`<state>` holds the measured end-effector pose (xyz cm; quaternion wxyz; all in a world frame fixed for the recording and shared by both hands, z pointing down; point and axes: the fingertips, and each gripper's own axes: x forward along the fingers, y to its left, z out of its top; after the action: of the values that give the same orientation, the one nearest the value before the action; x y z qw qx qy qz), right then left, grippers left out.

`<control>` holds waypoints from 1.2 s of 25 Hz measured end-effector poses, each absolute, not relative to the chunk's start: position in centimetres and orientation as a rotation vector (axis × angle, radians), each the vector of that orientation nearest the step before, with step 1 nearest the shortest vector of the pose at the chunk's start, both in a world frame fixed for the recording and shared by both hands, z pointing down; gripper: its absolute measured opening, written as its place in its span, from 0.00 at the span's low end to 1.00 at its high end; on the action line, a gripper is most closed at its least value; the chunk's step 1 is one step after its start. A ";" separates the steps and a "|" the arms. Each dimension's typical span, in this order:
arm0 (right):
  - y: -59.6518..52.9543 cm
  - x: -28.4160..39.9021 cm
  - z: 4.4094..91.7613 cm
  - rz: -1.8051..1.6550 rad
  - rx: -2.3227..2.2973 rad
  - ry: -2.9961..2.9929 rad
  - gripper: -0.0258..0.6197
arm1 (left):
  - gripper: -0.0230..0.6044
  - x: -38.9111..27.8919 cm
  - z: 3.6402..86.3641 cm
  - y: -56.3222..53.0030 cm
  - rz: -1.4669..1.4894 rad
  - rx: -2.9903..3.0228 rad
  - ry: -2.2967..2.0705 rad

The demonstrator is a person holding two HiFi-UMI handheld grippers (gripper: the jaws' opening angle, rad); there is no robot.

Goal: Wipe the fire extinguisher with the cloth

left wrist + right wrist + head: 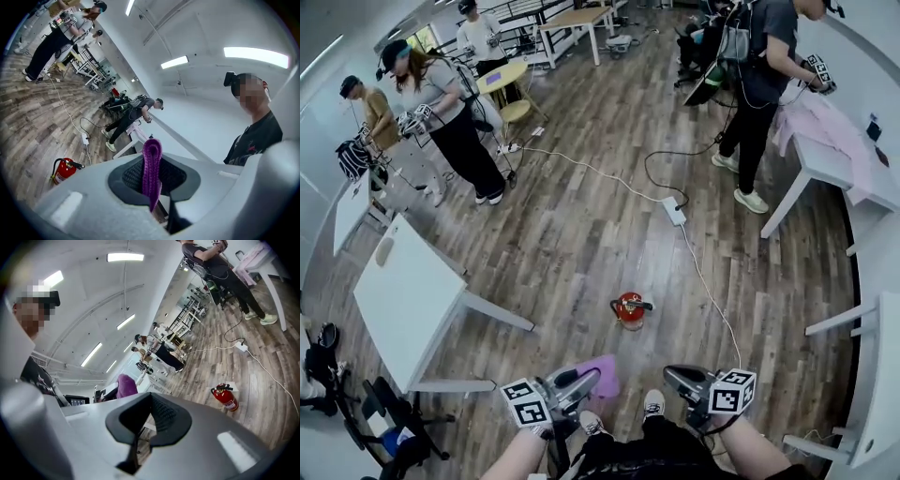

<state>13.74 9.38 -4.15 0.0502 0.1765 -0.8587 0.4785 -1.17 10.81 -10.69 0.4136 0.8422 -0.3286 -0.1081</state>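
In the head view the fire extinguisher (629,309) stands on the wooden floor (581,234), well apart from both tongs and beyond them. It is upright, long axis rising from the floor, with its black handle and hose pointing right. A white power strip (674,210) lies farther off, and its cable (708,291) runs near along the floor, passing right of the extinguisher. A white table (408,291) stands to the left and another (825,159) at far right, with several people standing at the far side. Near the bottom, the left gripper (581,382) holds the purple cloth (602,373), and the right gripper (675,377) is beside it. In the left gripper view the left gripper (151,180) is clamped on a fold of the cloth (152,154), which sticks up past the jaw tips; the extinguisher (63,169) is at lower left. In the right gripper view the right gripper (149,416) has its jaws pressed together with nothing between them; the cloth (124,385) shows to the left and the extinguisher (226,397) on the floor to the right.
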 end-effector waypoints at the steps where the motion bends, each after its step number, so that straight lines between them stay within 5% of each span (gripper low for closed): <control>1: 9.5 14.0 -4.7 1.450 0.553 -2.630 0.04 | 0.11 -0.7 -10.8 11.4 -0.265 2.122 -0.812; 30: 36.4 4.6 -10.9 1.278 1.058 -2.615 0.04 | 0.11 -10.6 -13.4 38.6 -0.188 2.249 -0.468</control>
<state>4.64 36.42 -10.88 0.0223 0.3415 -0.8442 0.4125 -10.59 38.63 -13.40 0.4060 0.8917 -0.1856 -0.0744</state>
